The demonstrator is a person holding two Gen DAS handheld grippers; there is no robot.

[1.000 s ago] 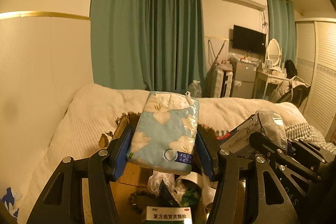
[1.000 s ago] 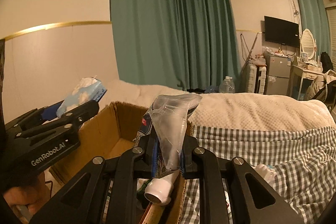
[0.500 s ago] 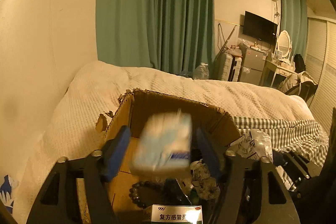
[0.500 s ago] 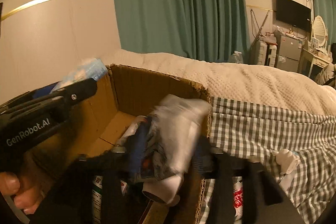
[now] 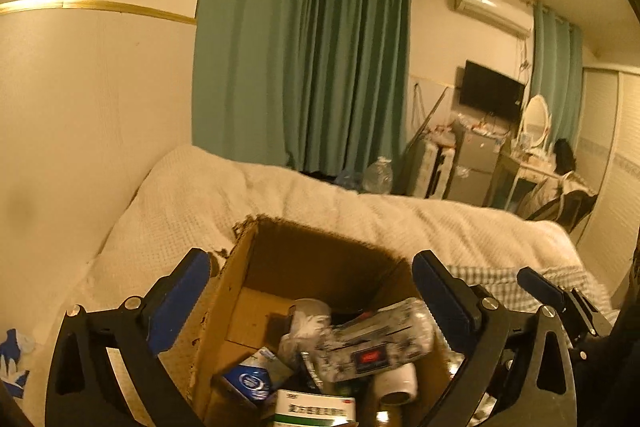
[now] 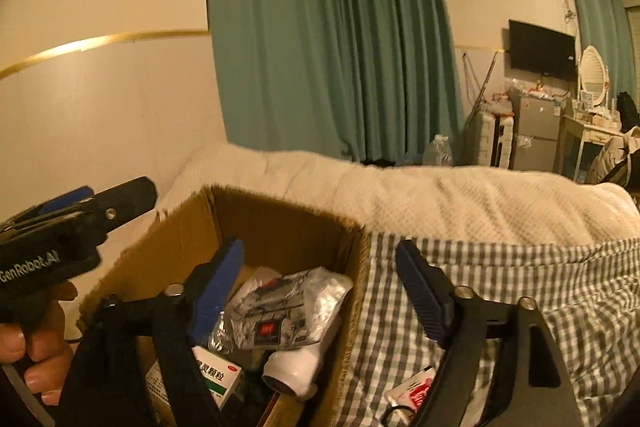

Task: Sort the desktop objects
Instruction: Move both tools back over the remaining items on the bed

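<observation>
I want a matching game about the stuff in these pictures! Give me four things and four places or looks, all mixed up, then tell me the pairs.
Things:
1. plastic-wrapped packet
2. cardboard box
3. checked blanket
4. left tongs

Places or looks:
A. wide open, holding nothing
B. lying on top of the pile inside the box
C. spread on the bed beside the box
D. standing open on the bed, full of small things

Pairs: 1-B, 2-D, 3-C, 4-A
</observation>
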